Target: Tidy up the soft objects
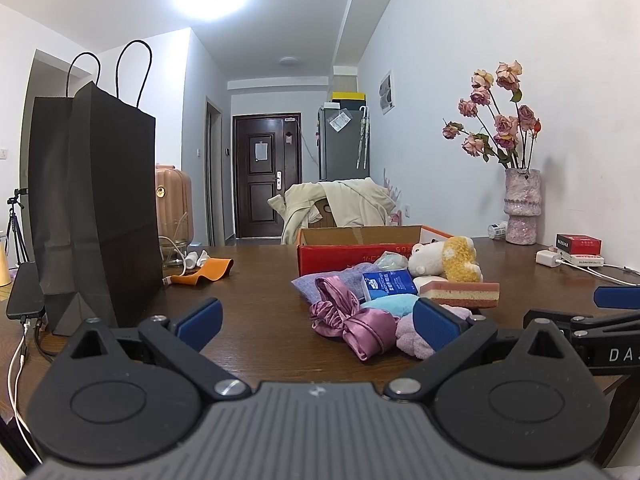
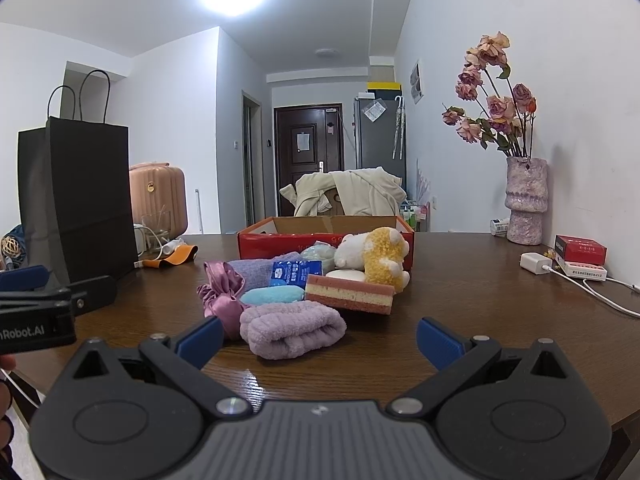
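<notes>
A heap of soft things lies mid-bench [image 2: 460,300]: the folded lilac fleece towel [image 2: 292,330] in front, the pink-and-cream layered sponge [image 2: 350,294] behind it to the right, the red cardboard box [image 2: 276,236] behind the heap, the black paper bag [image 2: 80,200] far left.

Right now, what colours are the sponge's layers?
Pink outside, cream in the middle; the sponge shows best in the right wrist view.

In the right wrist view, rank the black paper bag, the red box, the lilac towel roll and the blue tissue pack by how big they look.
1. black paper bag
2. red box
3. lilac towel roll, though it sits nearest the camera, so its place against the box is unsure
4. blue tissue pack, partly hidden
</notes>
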`<state>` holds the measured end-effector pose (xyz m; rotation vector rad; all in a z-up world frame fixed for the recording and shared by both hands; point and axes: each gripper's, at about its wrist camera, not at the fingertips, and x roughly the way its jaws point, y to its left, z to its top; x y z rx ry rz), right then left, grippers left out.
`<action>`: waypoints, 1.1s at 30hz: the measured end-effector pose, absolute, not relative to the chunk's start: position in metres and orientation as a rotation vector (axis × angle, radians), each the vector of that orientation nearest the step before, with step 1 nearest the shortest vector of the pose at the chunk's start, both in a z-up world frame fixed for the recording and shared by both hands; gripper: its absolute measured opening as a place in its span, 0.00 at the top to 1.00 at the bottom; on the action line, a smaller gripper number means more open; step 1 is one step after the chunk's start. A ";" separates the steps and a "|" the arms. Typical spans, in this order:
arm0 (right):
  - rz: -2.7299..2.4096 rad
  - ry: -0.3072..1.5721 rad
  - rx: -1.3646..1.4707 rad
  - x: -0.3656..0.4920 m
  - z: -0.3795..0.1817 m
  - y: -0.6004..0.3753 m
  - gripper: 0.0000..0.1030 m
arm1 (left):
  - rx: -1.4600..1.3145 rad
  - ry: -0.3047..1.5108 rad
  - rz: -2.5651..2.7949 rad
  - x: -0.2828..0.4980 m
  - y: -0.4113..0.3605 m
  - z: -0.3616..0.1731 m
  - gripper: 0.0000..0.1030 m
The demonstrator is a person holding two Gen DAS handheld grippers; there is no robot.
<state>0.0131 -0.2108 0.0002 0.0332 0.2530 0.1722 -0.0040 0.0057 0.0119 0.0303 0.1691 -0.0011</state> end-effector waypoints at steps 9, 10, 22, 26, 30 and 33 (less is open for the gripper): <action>0.169 0.256 0.037 0.013 -0.001 -0.211 0.00 | 0.029 0.173 -0.001 -0.004 0.006 0.011 0.00; 0.169 0.255 0.037 0.013 -0.001 -0.211 0.00 | 0.028 0.176 -0.001 -0.004 0.005 0.011 0.00; 0.166 0.260 0.042 0.014 -0.002 -0.212 0.00 | 0.027 0.187 0.003 -0.002 0.005 0.009 0.00; 0.155 0.261 0.054 0.017 -0.004 -0.215 0.00 | 0.017 0.203 0.004 0.002 0.007 0.007 0.00; 0.148 0.268 0.056 0.023 -0.008 -0.217 0.00 | 0.026 0.208 -0.006 0.010 0.005 0.006 0.00; 0.136 0.267 0.063 0.031 -0.010 -0.219 0.00 | 0.030 0.201 0.020 0.022 0.003 0.008 0.00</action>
